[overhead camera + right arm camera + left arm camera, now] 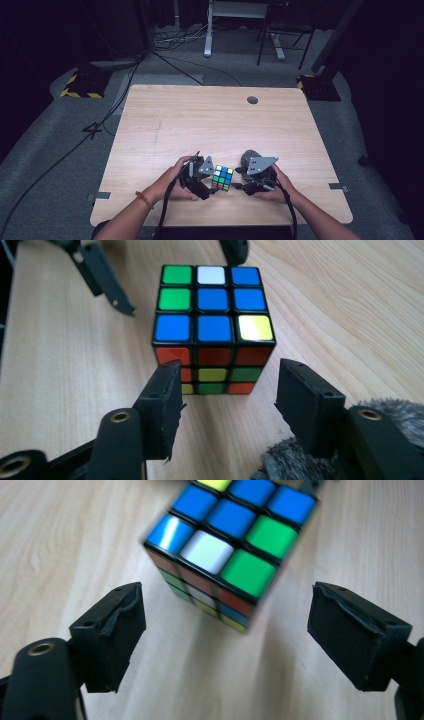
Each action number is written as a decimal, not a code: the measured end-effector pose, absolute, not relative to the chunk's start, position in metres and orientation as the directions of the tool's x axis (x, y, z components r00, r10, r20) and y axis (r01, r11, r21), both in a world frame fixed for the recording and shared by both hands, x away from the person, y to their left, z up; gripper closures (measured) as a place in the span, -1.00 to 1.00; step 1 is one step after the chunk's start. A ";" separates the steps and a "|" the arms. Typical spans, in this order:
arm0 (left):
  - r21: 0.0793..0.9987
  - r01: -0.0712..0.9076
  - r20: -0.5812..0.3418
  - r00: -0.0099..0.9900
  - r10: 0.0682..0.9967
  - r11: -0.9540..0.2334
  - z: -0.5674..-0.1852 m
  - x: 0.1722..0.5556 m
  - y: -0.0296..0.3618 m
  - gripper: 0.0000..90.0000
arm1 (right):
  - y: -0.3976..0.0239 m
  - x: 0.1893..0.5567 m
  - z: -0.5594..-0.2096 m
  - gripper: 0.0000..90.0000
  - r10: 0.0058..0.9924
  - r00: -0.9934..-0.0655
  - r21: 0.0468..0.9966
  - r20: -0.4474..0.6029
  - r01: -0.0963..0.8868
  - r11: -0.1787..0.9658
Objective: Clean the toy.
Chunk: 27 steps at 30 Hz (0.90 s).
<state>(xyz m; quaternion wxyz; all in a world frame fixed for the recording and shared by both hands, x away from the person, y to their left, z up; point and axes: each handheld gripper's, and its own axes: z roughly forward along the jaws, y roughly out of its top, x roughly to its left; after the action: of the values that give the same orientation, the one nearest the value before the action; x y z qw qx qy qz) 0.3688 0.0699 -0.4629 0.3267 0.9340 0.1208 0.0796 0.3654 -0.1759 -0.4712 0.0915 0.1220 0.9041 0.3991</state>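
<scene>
Scrambled cube [213,315] — top mostly blue, with green, white, yellow squares.

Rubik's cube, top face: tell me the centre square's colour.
Blue, clearest in the right gripper view on the Rubik's cube.

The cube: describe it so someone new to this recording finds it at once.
On the wooden table, look near the front edge, between the left gripper and right gripper. The cube sits there, the only multicoloured thing, its top mostly blue.
</scene>
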 end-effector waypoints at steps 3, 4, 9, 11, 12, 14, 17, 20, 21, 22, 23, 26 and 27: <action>0.635 0.160 0.071 0.962 0.264 -0.755 -0.461 0.375 0.066 -0.67 | -0.176 0.367 -0.473 0.00 0.294 -0.954 0.741 -0.064 0.152 0.654; 0.634 0.140 0.068 0.970 0.235 -0.760 -0.461 0.379 0.063 -0.67 | -0.175 0.367 -0.474 0.00 0.295 -0.953 0.739 -0.069 0.150 0.657; 0.618 0.088 0.087 0.980 0.180 -0.781 -0.464 0.384 0.048 -0.65 | -0.175 0.369 -0.475 0.00 0.315 -0.946 0.736 -0.081 0.156 0.658; 0.604 0.071 0.070 0.987 0.141 -0.794 -0.469 0.385 0.042 -0.65 | -0.176 0.369 -0.474 0.00 0.324 -0.942 0.747 -0.084 0.156 0.646; 0.605 0.073 0.071 0.987 0.146 -0.793 -0.469 0.385 0.042 -0.64 | -0.176 0.370 -0.474 0.01 0.325 -0.942 0.749 -0.087 0.153 0.644; 0.609 0.086 0.059 0.986 0.153 -0.788 -0.470 0.385 0.042 -0.63 | -0.175 0.370 -0.474 0.00 0.322 -0.943 0.752 -0.082 0.153 0.641; 0.608 0.093 0.051 0.986 0.156 -0.788 -0.470 0.385 0.044 -0.61 | -0.175 0.369 -0.474 0.00 0.323 -0.943 0.751 -0.086 0.152 0.643; 0.606 0.095 0.058 0.985 0.163 -0.790 -0.472 0.385 0.047 -0.55 | -0.174 0.369 -0.475 0.00 0.333 -0.938 0.754 -0.094 0.151 0.639; 0.601 0.102 0.056 0.984 0.169 -0.793 -0.473 0.384 0.047 -0.54 | -0.175 0.369 -0.474 0.00 0.339 -0.937 0.767 -0.089 0.153 0.624; 0.605 0.098 0.062 0.984 0.169 -0.790 -0.475 0.384 0.048 -0.55 | -0.174 0.369 -0.474 -0.01 0.339 -0.936 0.768 -0.091 0.151 0.623; 0.606 0.100 0.062 0.983 0.172 -0.789 -0.475 0.383 0.048 -0.55 | -0.174 0.369 -0.474 -0.01 0.339 -0.936 0.768 -0.091 0.151 0.623; 0.603 0.098 0.058 0.984 0.166 -0.792 -0.475 0.383 0.051 -0.54 | -0.172 0.368 -0.474 -0.02 0.335 -0.937 0.769 -0.099 0.141 0.623; 0.608 0.100 0.056 0.984 0.167 -0.788 -0.475 0.383 0.053 -0.51 | -0.172 0.367 -0.473 -0.02 0.335 -0.936 0.773 -0.103 0.137 0.619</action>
<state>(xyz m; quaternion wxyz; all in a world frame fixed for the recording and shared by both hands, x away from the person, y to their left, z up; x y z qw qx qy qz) 0.3832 0.0528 -0.4749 0.3180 0.9439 0.0707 0.0533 0.3675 -0.1717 -0.4734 0.1194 0.1323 0.8918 0.4159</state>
